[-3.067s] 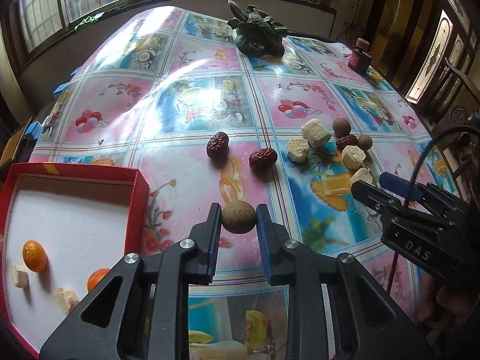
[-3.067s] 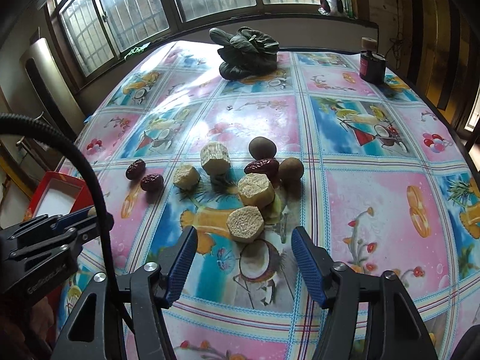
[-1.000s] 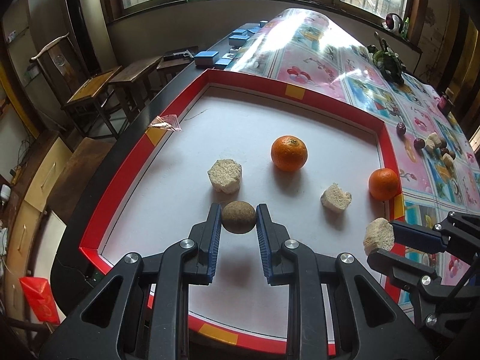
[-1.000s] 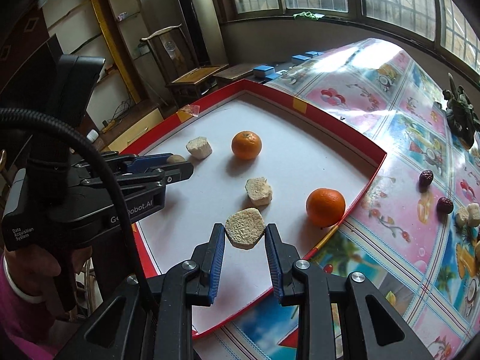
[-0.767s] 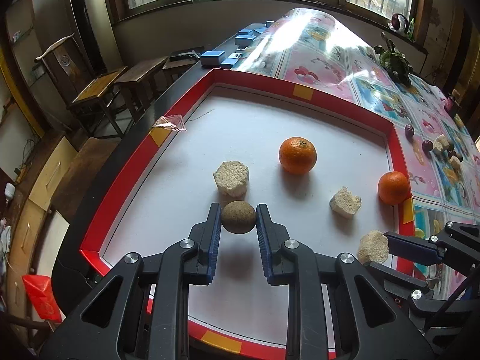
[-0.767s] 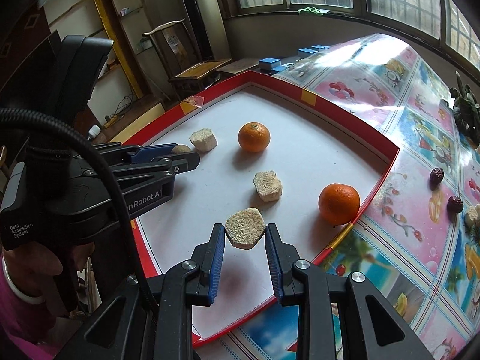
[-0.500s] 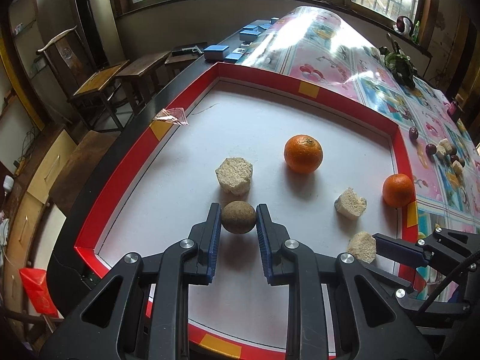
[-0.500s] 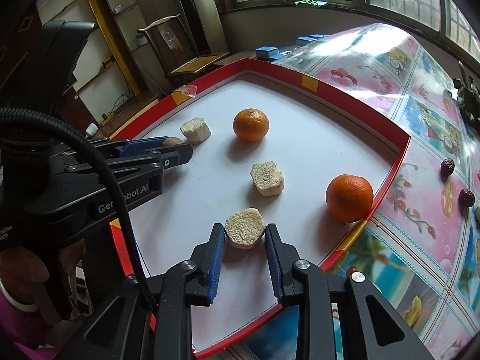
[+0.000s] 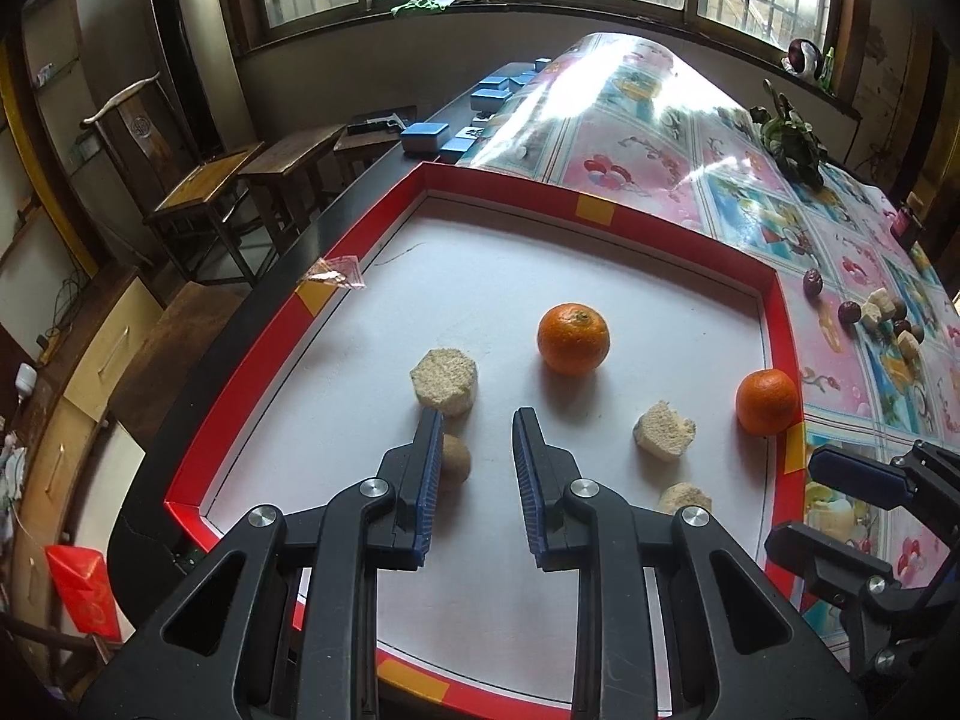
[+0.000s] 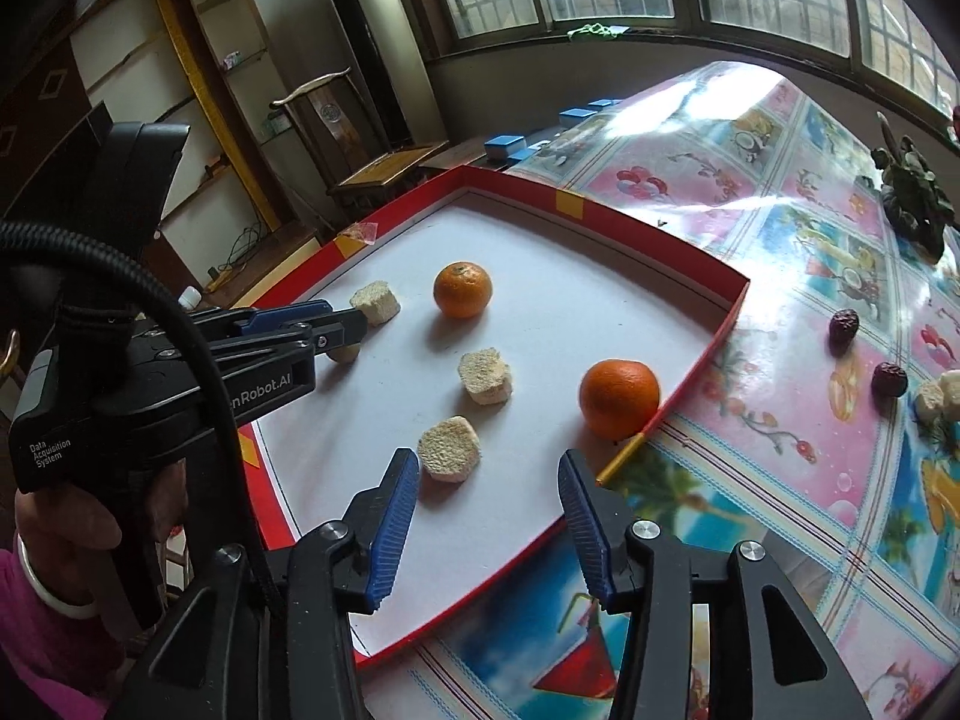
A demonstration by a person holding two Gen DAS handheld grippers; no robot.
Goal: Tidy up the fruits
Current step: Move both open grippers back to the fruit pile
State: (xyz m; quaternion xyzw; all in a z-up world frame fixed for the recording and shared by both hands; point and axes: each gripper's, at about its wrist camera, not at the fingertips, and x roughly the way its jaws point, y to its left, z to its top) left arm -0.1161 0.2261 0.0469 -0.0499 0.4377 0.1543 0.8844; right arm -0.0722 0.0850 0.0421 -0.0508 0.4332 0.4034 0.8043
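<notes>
A red-rimmed white tray [image 9: 606, 213] [image 10: 729, 315] holds two oranges [image 9: 573, 339] [image 9: 767, 401], three beige porous chunks [image 9: 444, 382] [image 9: 664, 438] [image 10: 449, 449] and a brown round fruit [image 9: 455, 459]. My left gripper [image 9: 477, 462] is open above the tray, the brown fruit lying just beside its left finger. My right gripper [image 10: 486, 516] is open over the tray's near edge, the beige chunk lying just ahead of its left finger. The left gripper also shows in the right wrist view [image 10: 345, 330].
On the patterned tablecloth [image 10: 780, 408] beyond the tray lie two red dates [image 10: 843, 324] [image 10: 888, 378] and a cluster of more fruit pieces [image 9: 888, 321]. A dark plant ornament [image 9: 789, 141] stands far back. Wooden chairs [image 9: 210, 192] stand left of the table.
Both grippers have opened. The brown round fruit has dropped from the left gripper onto the tray; the beige chunk has dropped from the right gripper onto the tray.
</notes>
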